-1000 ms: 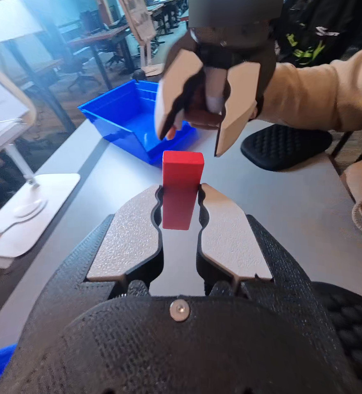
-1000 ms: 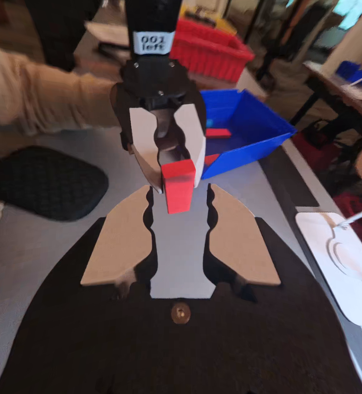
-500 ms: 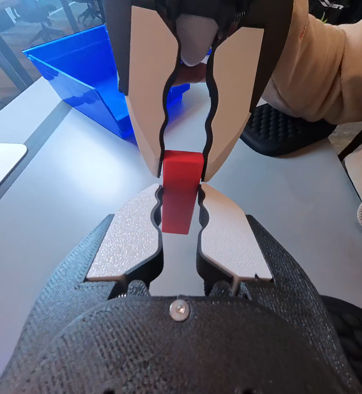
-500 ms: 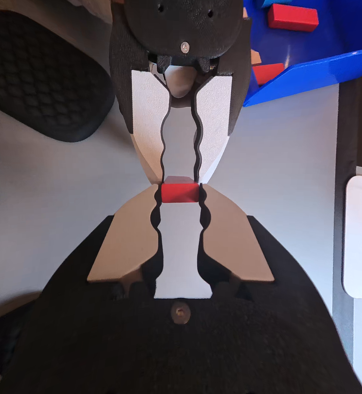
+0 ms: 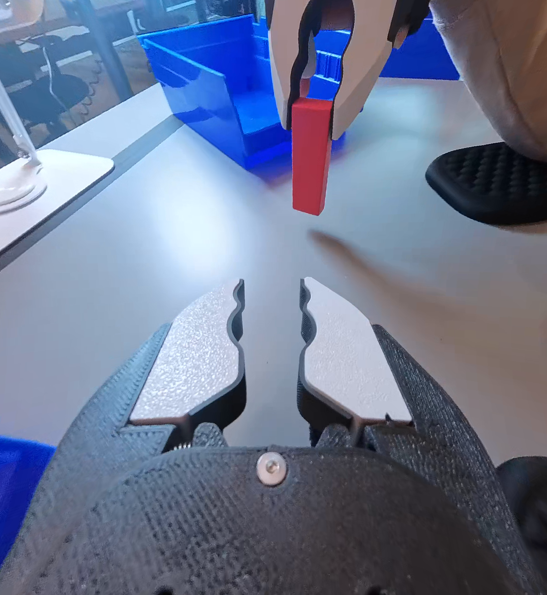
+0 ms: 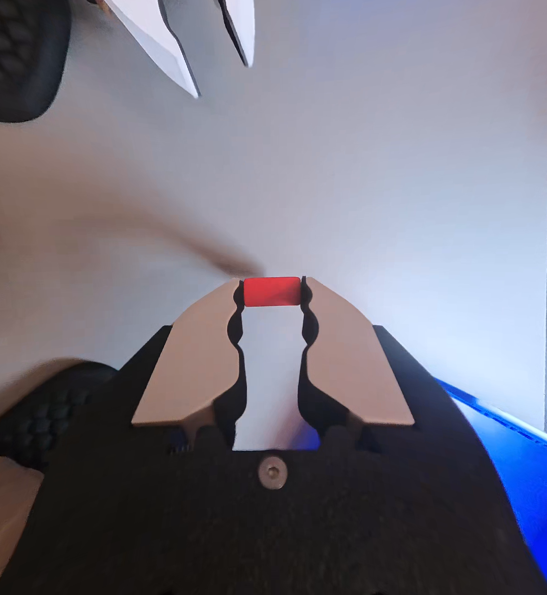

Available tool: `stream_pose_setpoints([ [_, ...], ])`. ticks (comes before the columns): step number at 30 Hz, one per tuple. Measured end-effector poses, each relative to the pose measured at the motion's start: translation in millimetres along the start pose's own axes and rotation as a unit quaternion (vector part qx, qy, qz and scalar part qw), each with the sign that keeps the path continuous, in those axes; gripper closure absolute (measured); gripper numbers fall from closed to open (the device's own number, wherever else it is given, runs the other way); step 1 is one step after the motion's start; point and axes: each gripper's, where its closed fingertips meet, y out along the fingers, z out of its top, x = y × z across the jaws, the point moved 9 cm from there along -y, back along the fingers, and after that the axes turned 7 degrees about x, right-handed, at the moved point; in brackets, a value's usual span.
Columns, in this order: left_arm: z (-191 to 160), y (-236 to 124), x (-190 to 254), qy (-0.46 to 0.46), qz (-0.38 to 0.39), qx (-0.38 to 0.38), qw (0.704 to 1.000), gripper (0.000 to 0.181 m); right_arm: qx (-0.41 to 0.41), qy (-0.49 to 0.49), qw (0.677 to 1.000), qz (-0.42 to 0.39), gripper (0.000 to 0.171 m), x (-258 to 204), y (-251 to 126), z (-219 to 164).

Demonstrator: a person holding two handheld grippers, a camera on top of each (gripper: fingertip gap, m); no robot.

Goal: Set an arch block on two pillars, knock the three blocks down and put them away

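One long red block (image 5: 309, 157), upright

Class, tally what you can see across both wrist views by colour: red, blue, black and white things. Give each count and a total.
Red: 1, the block
Blue: 1, the bin
Black: 1, the pad
White: 1, the lamp base
Total: 4

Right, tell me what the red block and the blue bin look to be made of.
Red block: probably painted wood, though solid plastic is possible. It has an even matte red coat, crisp square edges and no visible grain. The right gripper holds it by its top end, hanging above the table.

Blue bin: moulded plastic by its look. Its thin walls are glossy with bright reflections, and ribs show inside.
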Motion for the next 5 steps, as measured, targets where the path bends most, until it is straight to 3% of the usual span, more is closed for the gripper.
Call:
stream_pose_setpoints([
  [5,-10.1,-13.3,0.2,0.003,0.026,-0.004,1.0,0.148,0.002,-0.02,1.0,-0.001,0.138,-0.6,7.9,2.7],
])
